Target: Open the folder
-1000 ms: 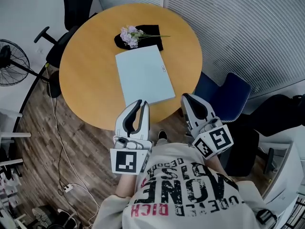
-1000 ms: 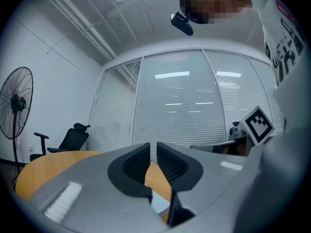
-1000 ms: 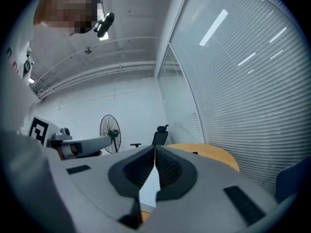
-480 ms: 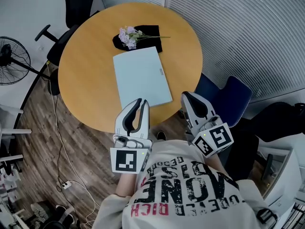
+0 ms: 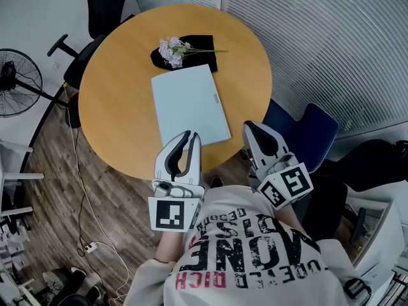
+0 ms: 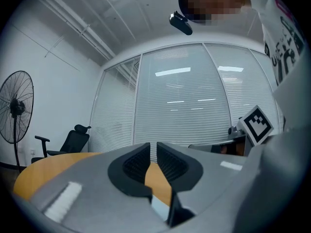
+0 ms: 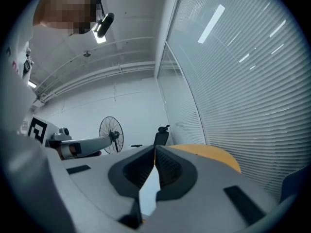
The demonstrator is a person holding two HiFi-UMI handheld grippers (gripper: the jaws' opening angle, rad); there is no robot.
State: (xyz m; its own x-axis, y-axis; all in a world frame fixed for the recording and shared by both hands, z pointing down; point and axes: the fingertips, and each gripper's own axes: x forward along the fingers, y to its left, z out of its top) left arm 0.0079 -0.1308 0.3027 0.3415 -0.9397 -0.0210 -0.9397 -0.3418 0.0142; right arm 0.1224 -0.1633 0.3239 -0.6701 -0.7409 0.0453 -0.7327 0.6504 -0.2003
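Note:
A pale blue folder [image 5: 189, 105] lies closed and flat on the round wooden table [image 5: 121, 107], with a small tab on its right edge. My left gripper [image 5: 191, 136] hovers level over the folder's near edge; its jaws stand a narrow gap apart with nothing between them [image 6: 153, 152]. My right gripper [image 5: 248, 127] is just off the folder's near right corner, at the table's rim. Its fingertips meet with nothing gripped [image 7: 154, 149]. A sliver of the folder [image 7: 149, 188] shows below the right jaws.
A bunch of lilac flowers [image 5: 172, 48] lies on a black cloth [image 5: 203, 43] just beyond the folder. A blue chair [image 5: 306, 132] stands at the right, a black office chair [image 5: 102, 8] at the far left, a fan [image 5: 16, 81] further left. Cables [image 5: 83, 190] trail on the floor.
The table and folder have shifted slightly left in the head view, so both grippers sit a little nearer the folder's front edge. The jaws have not changed.

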